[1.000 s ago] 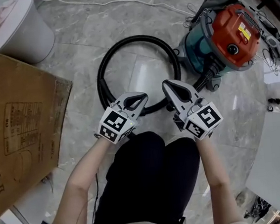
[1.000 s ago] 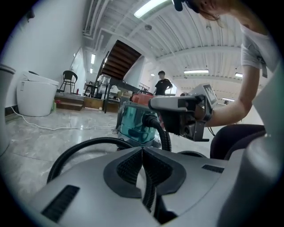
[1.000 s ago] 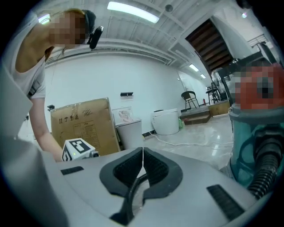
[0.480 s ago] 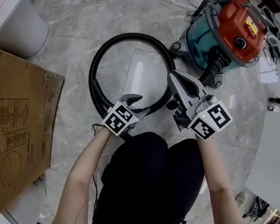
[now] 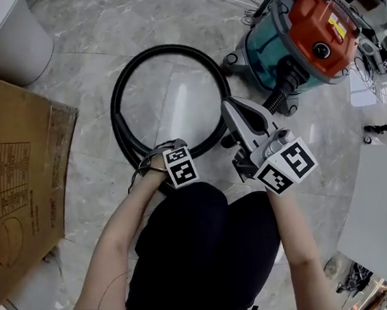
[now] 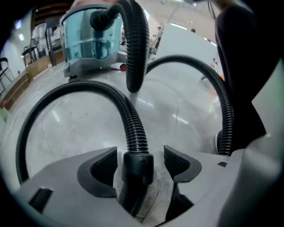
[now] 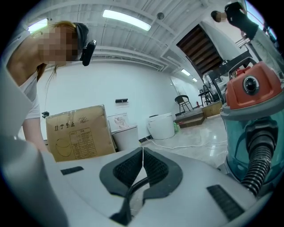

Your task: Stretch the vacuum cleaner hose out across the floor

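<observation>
A brown cardboard box (image 5: 16, 169), contents hidden, was noted at left. A black ribbed vacuum hose (image 5: 162, 49) was coiled on the marble floor (image 5: 186, 21) beside a red-lidded teal canister (image 5: 305, 36). The left gripper (image 6: 140, 162) had been lowered since earlier; its jaws, just opened wide, were set astride the hose's cuff (image 6: 137, 170), not pressed on it. The right gripper (image 7: 142, 166) was held closed, empty.

Left gripper (image 6: 138, 160): points steeply down toward the floor, marker cube on top; its jaws stand apart and have just been opening.
Between the left jaws: the hose end (image 6: 137, 170), with both pads clear of it.
Right gripper (image 5: 234, 111): held about level, pointing away from the body; jaws closed pad to pad, nothing between them.
Left forearm (image 5: 119, 234): bare, reaching forward and down.
Right forearm (image 5: 291, 237): bare, reaching forward.
</observation>
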`<state>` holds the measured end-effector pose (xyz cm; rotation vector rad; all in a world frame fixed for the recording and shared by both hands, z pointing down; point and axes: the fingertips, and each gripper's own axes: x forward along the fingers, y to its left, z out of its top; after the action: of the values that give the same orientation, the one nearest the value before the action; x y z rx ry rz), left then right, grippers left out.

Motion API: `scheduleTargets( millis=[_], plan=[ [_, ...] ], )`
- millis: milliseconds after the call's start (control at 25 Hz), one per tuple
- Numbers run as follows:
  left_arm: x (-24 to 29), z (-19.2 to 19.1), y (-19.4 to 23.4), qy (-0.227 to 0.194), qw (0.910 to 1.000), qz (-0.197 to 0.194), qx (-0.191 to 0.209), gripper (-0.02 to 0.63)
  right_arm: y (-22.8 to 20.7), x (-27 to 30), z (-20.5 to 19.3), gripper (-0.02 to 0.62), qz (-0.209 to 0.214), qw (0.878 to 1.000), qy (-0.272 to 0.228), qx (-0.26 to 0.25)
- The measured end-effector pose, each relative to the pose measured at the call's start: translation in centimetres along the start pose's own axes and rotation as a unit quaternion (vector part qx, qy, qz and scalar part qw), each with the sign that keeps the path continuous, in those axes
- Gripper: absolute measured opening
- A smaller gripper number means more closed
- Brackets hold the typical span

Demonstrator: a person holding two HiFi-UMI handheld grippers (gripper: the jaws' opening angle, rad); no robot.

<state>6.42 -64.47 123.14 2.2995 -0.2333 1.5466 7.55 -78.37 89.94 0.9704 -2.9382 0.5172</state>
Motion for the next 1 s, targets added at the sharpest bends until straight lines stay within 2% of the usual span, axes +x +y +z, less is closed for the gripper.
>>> scheduleTargets(
  millis=[120,200,360,680,1000],
  plan=[
    [1.8,-1.4,0.2,0.057,0.9982,0.020,0.002,0.314,-0.5,-0.5,0.1,0.017,-0.008,1.000,-0.004,0.004],
    [2.2,-1.8,0.5,0.069,0.9971,0.032,0.001,0.307,-0.7,-0.8,0.3,0.017,-0.013,1.000,-0.009,0.010],
    [2.1,-1.7,1.2,0.059,0.9975,0.039,-0.002,0.255,-1.1,-1.5,0.7,0.017,-0.023,0.999,-0.018,0.017],
    [1.7,-1.6,1.2,0.050,0.9983,0.030,0.006,0.247,-2.0,-2.3,0.7,0.017,-0.032,0.998,-0.029,0.038],
    [-1.8,-0.7,1.7,0.004,1.0000,0.000,-0.003,0.244,-2.5,-2.2,-0.2,0.018,-0.031,0.999,-0.016,0.035]
  ],
)
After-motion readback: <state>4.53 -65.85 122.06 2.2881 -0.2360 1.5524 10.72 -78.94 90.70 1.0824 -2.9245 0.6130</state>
